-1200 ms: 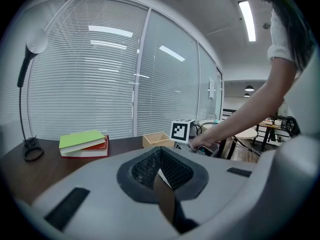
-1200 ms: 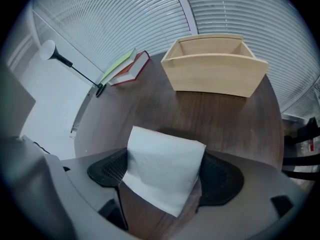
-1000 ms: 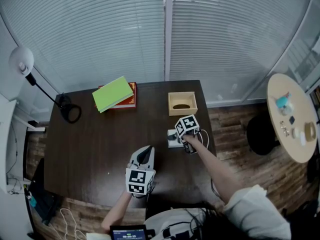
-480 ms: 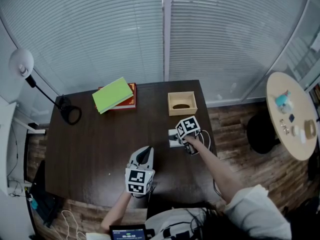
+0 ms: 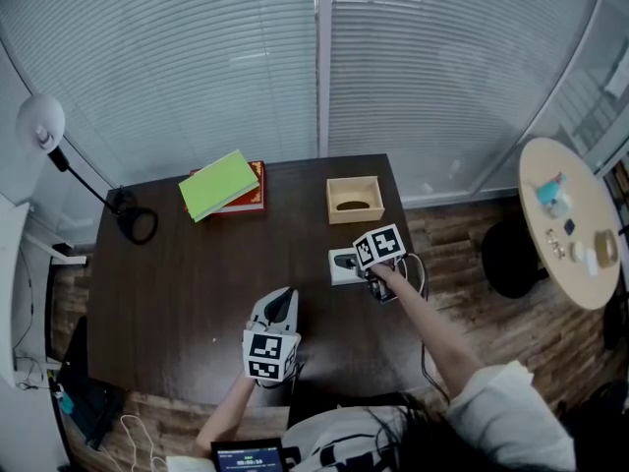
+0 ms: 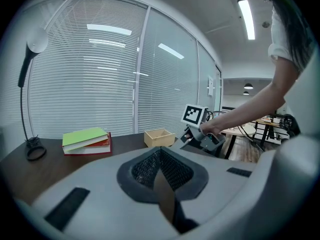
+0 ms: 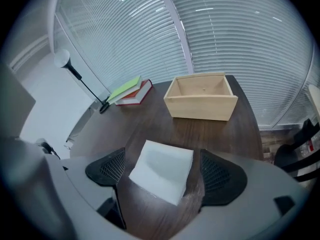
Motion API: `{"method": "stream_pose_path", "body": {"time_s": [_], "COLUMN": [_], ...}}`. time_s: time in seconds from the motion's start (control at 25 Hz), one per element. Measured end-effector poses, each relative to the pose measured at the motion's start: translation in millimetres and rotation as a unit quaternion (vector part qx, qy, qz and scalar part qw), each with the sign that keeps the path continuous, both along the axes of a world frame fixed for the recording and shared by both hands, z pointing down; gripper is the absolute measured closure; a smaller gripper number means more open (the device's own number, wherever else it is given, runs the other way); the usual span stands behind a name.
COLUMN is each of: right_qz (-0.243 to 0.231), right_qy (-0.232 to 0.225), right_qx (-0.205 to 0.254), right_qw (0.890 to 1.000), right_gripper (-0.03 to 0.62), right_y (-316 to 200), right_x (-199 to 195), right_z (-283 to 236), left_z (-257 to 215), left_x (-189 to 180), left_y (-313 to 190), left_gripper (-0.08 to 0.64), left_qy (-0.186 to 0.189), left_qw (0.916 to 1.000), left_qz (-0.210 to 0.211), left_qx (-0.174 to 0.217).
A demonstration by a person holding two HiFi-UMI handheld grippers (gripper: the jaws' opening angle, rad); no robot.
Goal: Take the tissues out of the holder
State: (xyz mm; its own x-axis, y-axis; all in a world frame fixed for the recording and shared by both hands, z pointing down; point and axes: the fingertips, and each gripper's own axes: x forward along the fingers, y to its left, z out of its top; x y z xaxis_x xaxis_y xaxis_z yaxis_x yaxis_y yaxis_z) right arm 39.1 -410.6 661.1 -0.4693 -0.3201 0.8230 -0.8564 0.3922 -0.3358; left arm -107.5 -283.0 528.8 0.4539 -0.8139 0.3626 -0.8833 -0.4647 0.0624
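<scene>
A white stack of tissues [image 5: 341, 266] [image 7: 161, 160] lies flat on the dark table, a little in front of the wooden holder [image 5: 356, 214] [image 7: 201, 107] [image 6: 159, 138], whose inside looks empty. My right gripper [image 5: 357, 263] [image 7: 164, 171] hangs just above the stack, pointing steeply down. It is open and its jaws have just opened a little further; the stack shows between the mesh pads [image 7: 220, 174] with a gap on both sides. My left gripper [image 5: 283, 301] [image 6: 162, 184] is shut with nothing in it, near the table's front edge, aimed toward the right gripper [image 6: 194, 133].
A green book on a red one [image 5: 220, 185] lies at the table's back left. A desk lamp [image 5: 44, 122] stands with its base [image 5: 138, 226] at the left edge. A round side table [image 5: 565, 226] with small items and a dark stool [image 5: 509, 261] stand to the right.
My right gripper has risen and drifted slightly right, so more of the tissue stack shows on the table. My left gripper has stayed where it was.
</scene>
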Motion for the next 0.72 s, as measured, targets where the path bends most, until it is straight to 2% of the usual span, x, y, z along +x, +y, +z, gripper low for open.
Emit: {"method": "stream_pose_path", "body": {"time_s": [0.24, 0.36, 0.52, 0.72], "right_qz": [0.018, 0.032, 0.027, 0.039], "right_qy": [-0.056, -0.098, -0.151, -0.176], "right_qx": [0.078, 0.107, 0.135, 0.18], "right_qw": [0.995, 0.989, 0.979, 0.967], "right_gripper": [0.135, 0.135, 0.138, 0.219], "right_y": [15, 30, 66, 107], "right_x": [-1, -4, -15, -20], "right_z": [-50, -71, -94, -123], "left_z": [-6, -14, -25, -24], "left_x": [-13, -23, -44, -81], "left_y": [10, 14, 31, 66], "left_gripper": [0.561, 0.561, 0.561, 0.561], "left_qy": [0.017, 0.024, 0.045, 0.053], "left_qw": [0.9998, 0.9995, 0.9983, 0.9963], "left_qz": [-0.011, -0.018, -0.035, -0.067], "left_qx": [0.003, 0.009, 0.013, -0.003]}}
